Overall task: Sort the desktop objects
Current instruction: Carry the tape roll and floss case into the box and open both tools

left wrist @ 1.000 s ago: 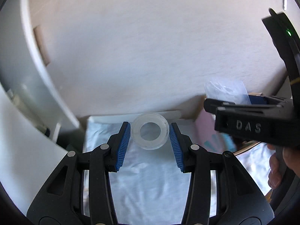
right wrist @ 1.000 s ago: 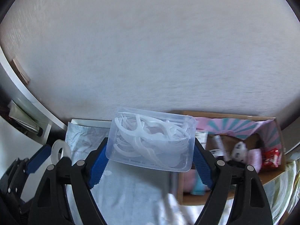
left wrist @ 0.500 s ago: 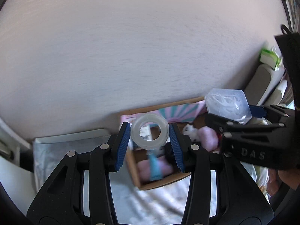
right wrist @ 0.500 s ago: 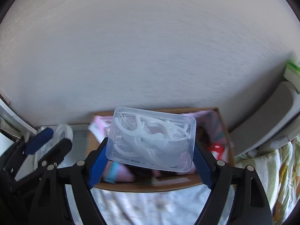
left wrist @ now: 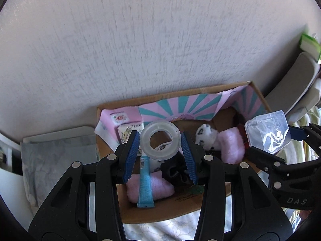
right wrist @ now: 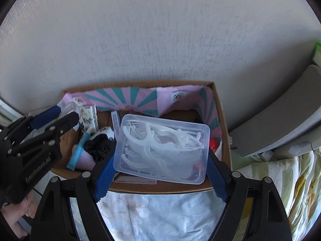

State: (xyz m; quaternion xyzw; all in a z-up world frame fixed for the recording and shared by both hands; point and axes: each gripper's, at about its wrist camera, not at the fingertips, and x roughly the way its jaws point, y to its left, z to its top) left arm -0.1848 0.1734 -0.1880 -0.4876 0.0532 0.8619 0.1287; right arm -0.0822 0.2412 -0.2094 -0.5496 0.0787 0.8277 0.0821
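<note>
Above the cardboard box, both grippers hang with their loads. The left gripper has its fingers closed to the width of a clear tape roll, which sits between the blue pads with its hole facing the camera. The right gripper has its fingers spread wide and clamped on the two short ends of a clear plastic case filled with white floss picks.

Box contents, as far as visible: a blue tube lying on a pink fluffy item, a second pink fluffy item, a white spotted soft item, a black bundle, and a small patterned carton against the left wall. A pink and teal liner covers the back wall. The box stands against a pale wall; floral cloth lies in front of it. What the box rests on cannot be told.

Assessment: the step in hand is delivery of both items into the box, and neither has been let go. The roll hangs over the left-centre of the box; the case hangs over the right half.

Next move, as judged: lower each gripper toward a free patch inside the walls, then spread the fingers. The case is broad and the right corner holds a red item, so it may come to rest tilted. The roll could run on its edge if dropped from height.
</note>
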